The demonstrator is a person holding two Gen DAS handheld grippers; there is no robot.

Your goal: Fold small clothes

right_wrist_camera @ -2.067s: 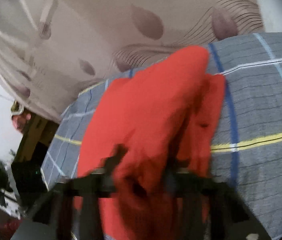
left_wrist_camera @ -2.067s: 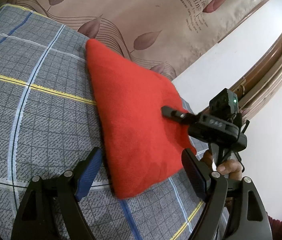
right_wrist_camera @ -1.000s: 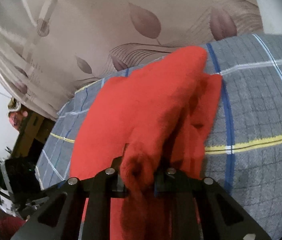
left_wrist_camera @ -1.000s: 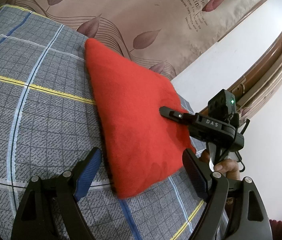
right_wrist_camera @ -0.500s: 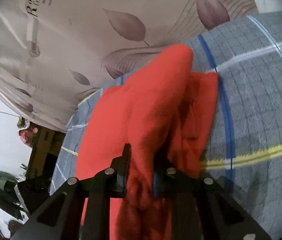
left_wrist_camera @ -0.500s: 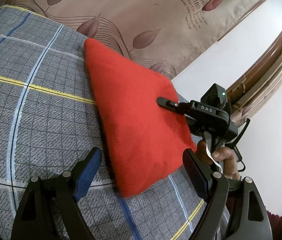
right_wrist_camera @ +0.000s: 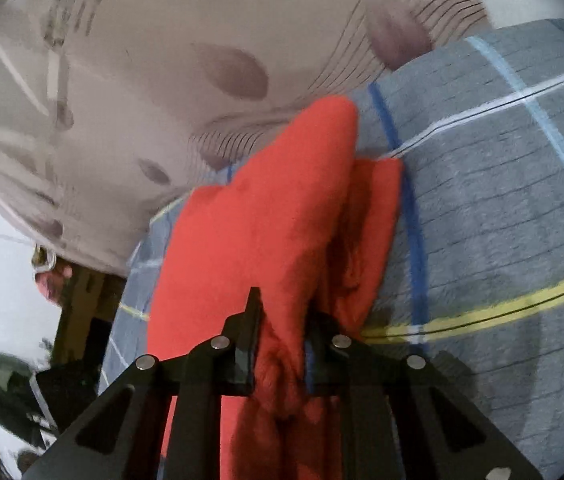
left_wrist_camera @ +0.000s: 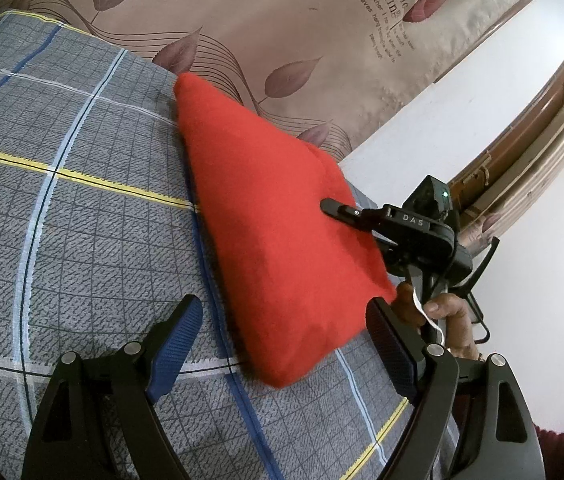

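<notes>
I see the soft red fleece garment (left_wrist_camera: pixel 278 240) lying across the centre of the left wrist frame, on the grey checked bedsheet with blue, white and yellow lines (left_wrist_camera: pixel 74 216). My left gripper (left_wrist_camera: pixel 282 344) is spread wide, empty, its blue-padded fingers (left_wrist_camera: pixel 174 340) flanking the garment's near corner. My right gripper (right_wrist_camera: pixel 282 336), lower centre of its own frame, is pinching a bunched fold of the garment (right_wrist_camera: pixel 266 248). A leaf-patterned beige curtain (left_wrist_camera: pixel 282 20) fills the upper frame.

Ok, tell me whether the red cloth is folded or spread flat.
Folded, partly lifted. The right gripper is shut on a bunched fold of the red cloth, with a second layer beneath, over the plaid bedsheet.
</notes>
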